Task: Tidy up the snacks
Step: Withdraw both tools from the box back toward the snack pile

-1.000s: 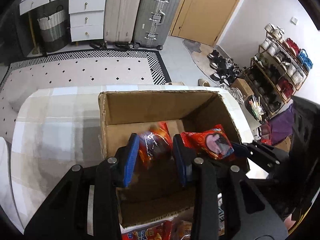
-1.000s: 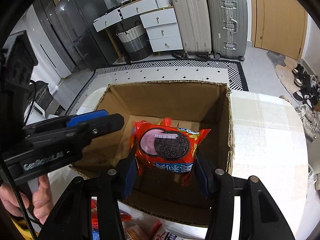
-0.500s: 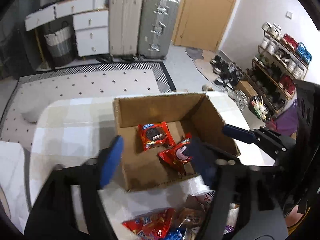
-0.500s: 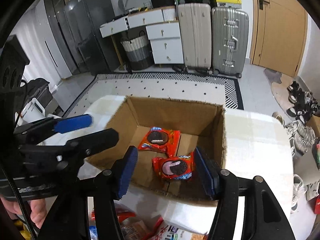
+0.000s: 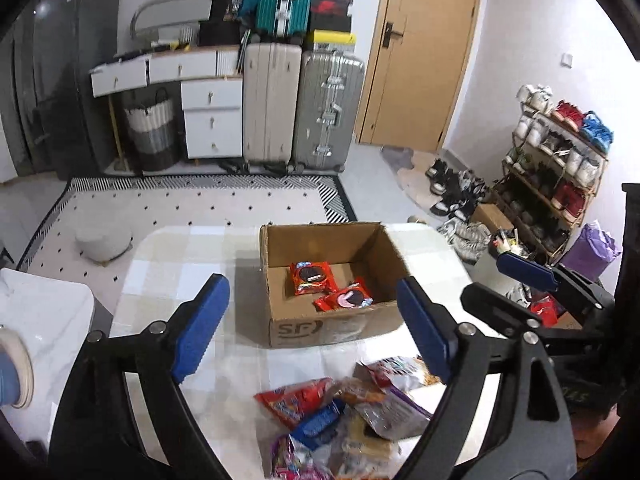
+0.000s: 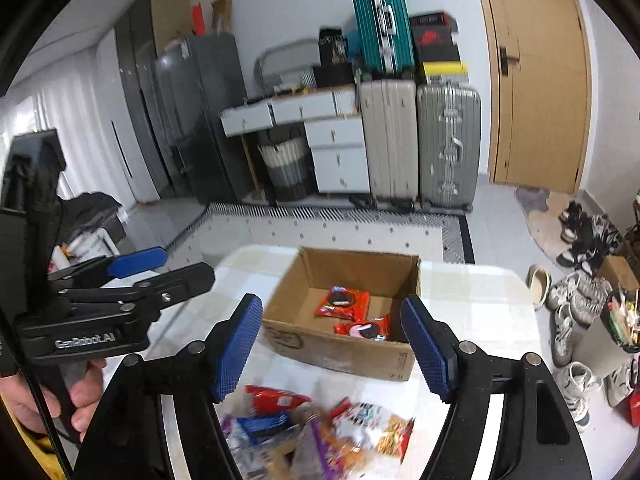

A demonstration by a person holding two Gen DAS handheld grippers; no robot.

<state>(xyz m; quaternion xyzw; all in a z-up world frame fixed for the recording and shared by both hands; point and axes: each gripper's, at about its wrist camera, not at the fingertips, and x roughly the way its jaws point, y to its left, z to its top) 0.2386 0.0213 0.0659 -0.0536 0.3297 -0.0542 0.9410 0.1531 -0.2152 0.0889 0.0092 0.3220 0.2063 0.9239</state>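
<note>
Only the right wrist view shows the hand (image 6: 76, 396) at lower left. Both the left gripper (image 5: 312, 320) and right gripper (image 6: 332, 340) gape wide, empty, touching nothing. Two packets (image 5: 312, 276) lie in the box (image 5: 304, 330) mid-frame; the snack pile (image 5: 344, 420) sits below.

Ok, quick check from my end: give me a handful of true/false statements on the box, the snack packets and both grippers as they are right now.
1. The brown cardboard box holds two red cookie packets. True.
2. The left gripper is clamped on a packet. False: its jaws are wide apart and hold nothing.
3. The right gripper is open and empty. True.
4. The box lies tipped on its side. False: it stands upright, open at the top.
5. A pile of mixed loose snack packets lies on the checked tablecloth in front of the box. True.
</note>
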